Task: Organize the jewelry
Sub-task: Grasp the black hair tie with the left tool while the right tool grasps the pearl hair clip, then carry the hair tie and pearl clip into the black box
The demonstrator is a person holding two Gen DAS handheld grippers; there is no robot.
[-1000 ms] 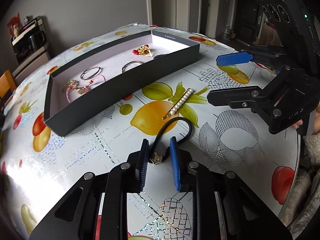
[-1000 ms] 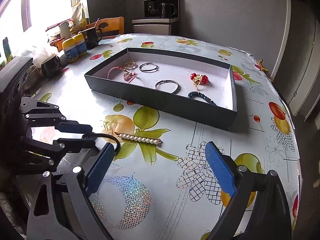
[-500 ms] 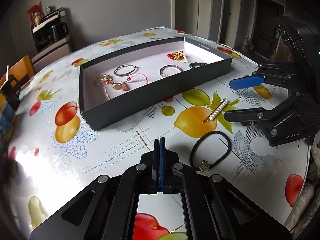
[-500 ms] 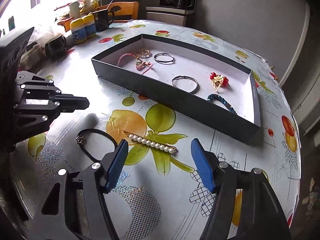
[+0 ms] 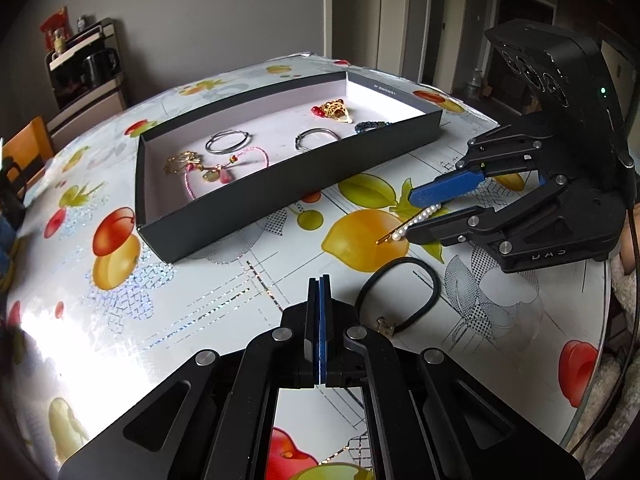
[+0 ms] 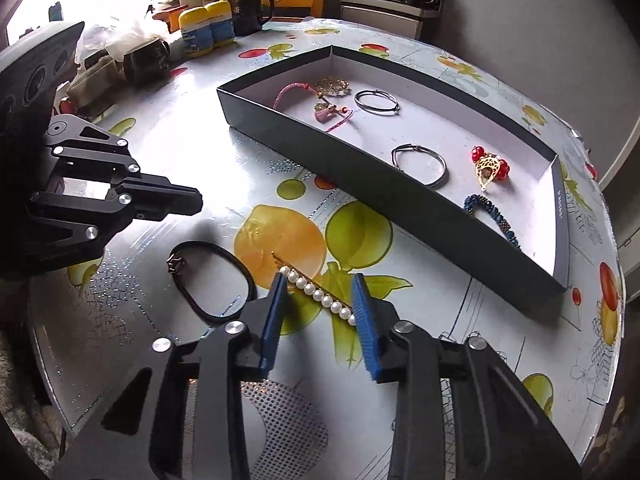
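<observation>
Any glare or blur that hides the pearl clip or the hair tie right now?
Left wrist view: window glare whitens the table at left only; pearl clip and hair tie sharp. Right wrist view: glare left of the tray, both items crisp; fisheye bends edges.

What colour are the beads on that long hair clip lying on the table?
White pearl beads on a gold bar; the hair clip shows best in the right wrist view.

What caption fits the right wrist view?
Right tool, jaws just closing, straddles the gold pearl hair clip on the fruit-print table, beside a black elastic hair tie.
</observation>
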